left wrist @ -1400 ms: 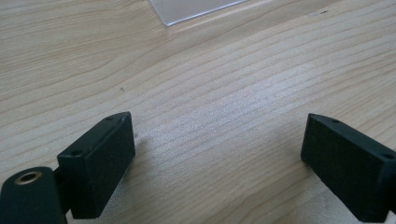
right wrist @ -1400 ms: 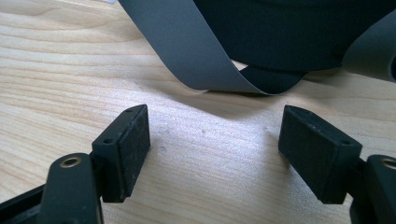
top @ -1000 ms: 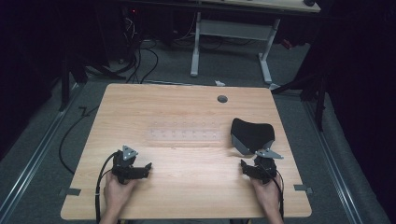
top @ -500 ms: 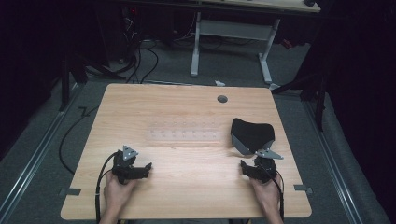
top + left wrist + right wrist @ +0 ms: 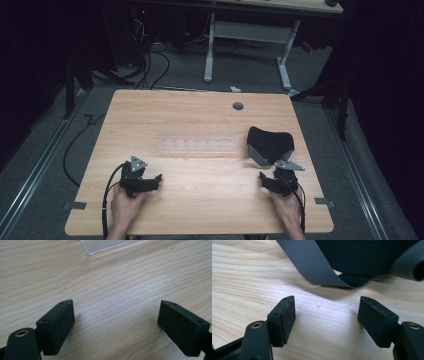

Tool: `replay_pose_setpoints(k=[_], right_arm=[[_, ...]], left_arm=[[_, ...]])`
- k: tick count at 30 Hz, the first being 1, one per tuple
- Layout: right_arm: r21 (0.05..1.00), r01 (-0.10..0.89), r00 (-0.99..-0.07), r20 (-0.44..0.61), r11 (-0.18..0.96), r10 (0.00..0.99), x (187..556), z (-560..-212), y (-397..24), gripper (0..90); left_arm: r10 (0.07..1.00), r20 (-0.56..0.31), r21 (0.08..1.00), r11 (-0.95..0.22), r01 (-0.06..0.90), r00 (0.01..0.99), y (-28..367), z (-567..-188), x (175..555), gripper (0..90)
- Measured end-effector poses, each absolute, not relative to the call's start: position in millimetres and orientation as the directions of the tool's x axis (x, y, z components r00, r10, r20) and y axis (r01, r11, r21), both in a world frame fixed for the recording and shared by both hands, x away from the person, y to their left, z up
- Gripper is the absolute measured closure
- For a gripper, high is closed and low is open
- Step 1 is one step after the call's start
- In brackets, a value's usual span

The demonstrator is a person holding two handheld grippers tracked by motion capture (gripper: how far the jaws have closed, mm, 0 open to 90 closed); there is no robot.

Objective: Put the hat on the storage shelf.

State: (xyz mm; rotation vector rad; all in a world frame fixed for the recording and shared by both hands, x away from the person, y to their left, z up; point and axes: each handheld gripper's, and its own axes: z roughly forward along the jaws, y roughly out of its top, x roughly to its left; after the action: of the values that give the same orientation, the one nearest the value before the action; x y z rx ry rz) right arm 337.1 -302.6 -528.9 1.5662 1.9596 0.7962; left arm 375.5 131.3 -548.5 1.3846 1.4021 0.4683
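A black soft object with a grey underside [image 5: 270,144] lies on the right half of the wooden table [image 5: 200,200]. My right gripper [image 5: 275,179] rests on the table just in front of it. In the right gripper view the grey band [image 5: 317,262] curls just beyond the right gripper [image 5: 327,312]. Its jaws have just been closing a little and still stand apart, with bare wood between them. My left gripper [image 5: 149,181] rests near the front left, and in its own view the left gripper [image 5: 116,312] is wide open over bare wood.
A clear plastic tray [image 5: 197,145] lies flat at the table's middle; its corner [image 5: 105,246] shows ahead of the left gripper. A round cable hole [image 5: 238,106] sits near the far edge. Cables and a desk frame [image 5: 245,35] stand on the floor beyond.
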Motion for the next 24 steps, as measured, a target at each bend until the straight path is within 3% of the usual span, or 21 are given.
replay_pose_setpoints(k=[4, 13, 24], right_arm=[[0.715, 0.675, -0.210, -0.048, 0.180, 0.976, 333, -526, -303, 33.4], [0.778, 0.617, -0.221, 0.031, 0.115, 0.975, 322, -514, -323, 45.6], [0.797, 0.603, -0.145, 0.095, 0.012, 0.985, 319, -509, -341, 43.9]], left_arm=[[0.889, -0.394, 0.844, 0.251, 0.473, 0.232, 131, -549, 375, 14.5], [0.889, -0.396, 0.844, 0.254, 0.472, 0.229, 131, -548, 375, 14.8], [0.890, -0.393, 0.846, 0.251, 0.471, 0.232, 132, -549, 375, 15.0]])
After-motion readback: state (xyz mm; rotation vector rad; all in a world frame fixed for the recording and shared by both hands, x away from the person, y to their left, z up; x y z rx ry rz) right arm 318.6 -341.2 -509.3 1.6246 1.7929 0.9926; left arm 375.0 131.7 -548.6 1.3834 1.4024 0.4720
